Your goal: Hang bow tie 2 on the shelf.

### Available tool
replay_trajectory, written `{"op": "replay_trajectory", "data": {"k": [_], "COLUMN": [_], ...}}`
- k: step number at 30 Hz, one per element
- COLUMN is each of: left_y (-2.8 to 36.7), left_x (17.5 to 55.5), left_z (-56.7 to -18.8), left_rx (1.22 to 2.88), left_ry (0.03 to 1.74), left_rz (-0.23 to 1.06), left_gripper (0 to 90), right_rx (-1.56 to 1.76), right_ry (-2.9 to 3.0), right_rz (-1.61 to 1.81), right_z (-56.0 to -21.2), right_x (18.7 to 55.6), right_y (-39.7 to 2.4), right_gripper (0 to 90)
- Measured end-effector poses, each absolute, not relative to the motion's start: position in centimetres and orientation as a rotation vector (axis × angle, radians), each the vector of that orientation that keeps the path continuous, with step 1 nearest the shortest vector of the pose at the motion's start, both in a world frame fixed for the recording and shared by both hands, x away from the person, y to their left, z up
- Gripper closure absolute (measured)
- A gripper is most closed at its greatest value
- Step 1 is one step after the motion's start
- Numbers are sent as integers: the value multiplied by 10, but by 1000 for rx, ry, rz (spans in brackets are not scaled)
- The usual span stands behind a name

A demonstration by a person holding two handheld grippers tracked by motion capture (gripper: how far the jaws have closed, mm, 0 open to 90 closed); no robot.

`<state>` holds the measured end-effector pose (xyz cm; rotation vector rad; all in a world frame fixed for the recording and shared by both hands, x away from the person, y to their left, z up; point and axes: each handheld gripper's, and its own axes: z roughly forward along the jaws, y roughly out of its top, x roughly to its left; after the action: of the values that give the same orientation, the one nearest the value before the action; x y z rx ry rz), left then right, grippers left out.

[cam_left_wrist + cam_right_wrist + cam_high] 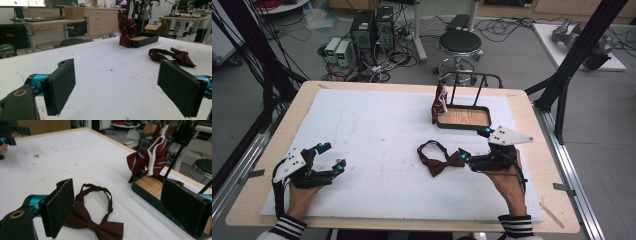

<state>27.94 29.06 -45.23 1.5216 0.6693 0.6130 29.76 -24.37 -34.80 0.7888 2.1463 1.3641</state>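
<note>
The bow tie [439, 159] is dark maroon, lying flat on the white mat [377, 130] of the tabletop [542, 165], right of centre. Its knotted bow points toward the right claw [475, 149], and its thin neck strap curls into an open loop on the far side. In the right gripper view the bow tie [92, 220] lies just beside the near pad, with the loop between the 2 pads.

The right claw is spread wide with nothing in it, its jaws at the bow's end. The left claw [335, 155] is also wide and holds nothing, resting well apart at the mat's left side.

Behind the bow tie stands a black tray [462, 117] with a wooden floor and a black rail over it. A red striped tie [440, 102] hangs at the tray's left corner. Nothing lies between the right claw and the bow tie. A stool [459, 42] and computers [372, 27] stand on the floor beyond the tabletop.
</note>
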Motion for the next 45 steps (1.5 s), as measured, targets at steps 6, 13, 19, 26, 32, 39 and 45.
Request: {"op": "replay_trajectory", "data": {"k": [6, 13, 19, 26, 32, 39, 45], "left_y": [290, 290, 291, 290, 291, 291, 291], "left_x": [279, 279, 279, 279, 279, 279, 279], "left_z": [-452, -452, -452, -452, -452, -452, -452], "left_rx": [1524, 1524, 1522, 1524, 1523, 1523, 1523], "left_ry": [669, 666, 666, 664, 663, 663, 661], "left_rz": [617, 616, 613, 614, 608, 609, 609], "left_gripper": [153, 153, 153, 153, 153, 153, 153], "right_rx": [763, 750, 726, 726, 680, 640, 610], "right_ry": [2237, 2343, 2429, 2518, 2603, 2689, 2728], "right_rz": [1339, 1308, 1249, 1196, 1123, 1051, 1003], "right_z": [-353, -363, -371, -383, -394, -408, -415], "right_x": [308, 322, 334, 345, 354, 364, 369], "right_y": [-240, -238, -234, -233, -229, -225, -222], "right_gripper": [112, 113, 113, 112, 112, 112, 113]}}
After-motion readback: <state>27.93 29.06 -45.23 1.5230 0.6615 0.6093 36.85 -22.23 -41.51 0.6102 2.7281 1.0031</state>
